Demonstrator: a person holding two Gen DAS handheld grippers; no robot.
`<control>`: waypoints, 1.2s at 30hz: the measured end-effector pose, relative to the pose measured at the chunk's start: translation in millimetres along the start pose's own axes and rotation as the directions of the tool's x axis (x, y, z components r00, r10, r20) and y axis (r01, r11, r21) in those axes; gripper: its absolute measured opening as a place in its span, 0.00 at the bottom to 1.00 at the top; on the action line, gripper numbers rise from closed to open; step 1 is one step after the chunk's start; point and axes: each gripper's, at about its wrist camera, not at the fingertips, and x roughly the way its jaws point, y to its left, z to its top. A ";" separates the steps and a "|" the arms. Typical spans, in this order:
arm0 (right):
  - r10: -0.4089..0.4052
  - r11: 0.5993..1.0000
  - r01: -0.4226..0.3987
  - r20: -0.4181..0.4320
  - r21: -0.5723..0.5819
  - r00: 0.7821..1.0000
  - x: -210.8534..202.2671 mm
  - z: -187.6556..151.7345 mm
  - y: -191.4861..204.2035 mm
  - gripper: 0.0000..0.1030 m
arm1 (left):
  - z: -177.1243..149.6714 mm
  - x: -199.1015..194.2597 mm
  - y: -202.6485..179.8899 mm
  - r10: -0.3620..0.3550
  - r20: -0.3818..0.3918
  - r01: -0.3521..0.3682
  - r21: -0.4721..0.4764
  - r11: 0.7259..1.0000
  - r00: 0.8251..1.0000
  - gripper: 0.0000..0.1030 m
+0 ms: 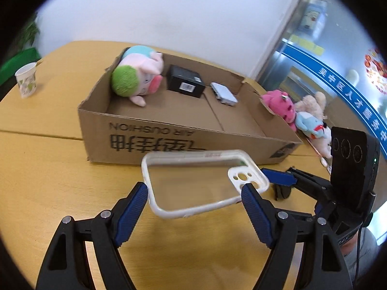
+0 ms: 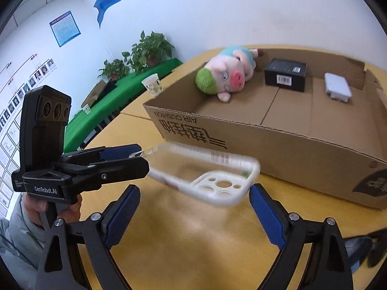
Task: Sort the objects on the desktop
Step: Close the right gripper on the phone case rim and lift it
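**Left gripper carries the phone case toward the box**

Your left gripper [image 1: 194, 192] grips the clear phone case [image 1: 203, 183] across its width, lifted above the table [image 1: 48, 169]. Its long axis lies sideways to the fingers. Straight ahead of the tool stands the cardboard box [image 1: 183, 130], near. Your right gripper [image 2: 194, 204] is spread apart, holding nothing.

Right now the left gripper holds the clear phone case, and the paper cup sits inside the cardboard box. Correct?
Not quite. The paper cup stands on the table outside the cardboard box, off its left end, as the left wrist view shows. The left gripper does hold the clear phone case.
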 end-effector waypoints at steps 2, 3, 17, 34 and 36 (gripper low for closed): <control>-0.024 1.000 0.024 -0.002 0.001 1.000 -4.2 -5.4 -0.6 0.90 | -0.4 5.0 -1.9 0.007 -0.015 -0.007 0.013 1.000 1.000 0.77; -0.036 0.999 0.036 -0.004 0.004 0.999 -4.5 -4.9 -1.4 0.90 | -1.3 9.4 -0.4 0.019 -0.024 -0.019 0.007 1.000 1.000 0.77; -0.240 0.967 0.247 -0.097 0.068 0.966 14.0 -21.1 -34.5 0.57 | -17.4 55.2 40.1 0.100 -0.175 -0.120 -0.107 0.987 0.979 0.26; -0.276 0.958 0.280 -0.082 0.055 0.958 1.2 -23.0 -27.7 0.13 | -16.2 37.3 23.5 0.152 -0.144 -0.154 -0.008 0.988 0.978 0.07; -0.285 0.957 0.287 -0.048 0.040 0.957 -10.3 -15.7 -21.2 0.13 | -8.1 27.2 17.9 0.146 -0.114 -0.147 -0.003 0.989 0.983 0.07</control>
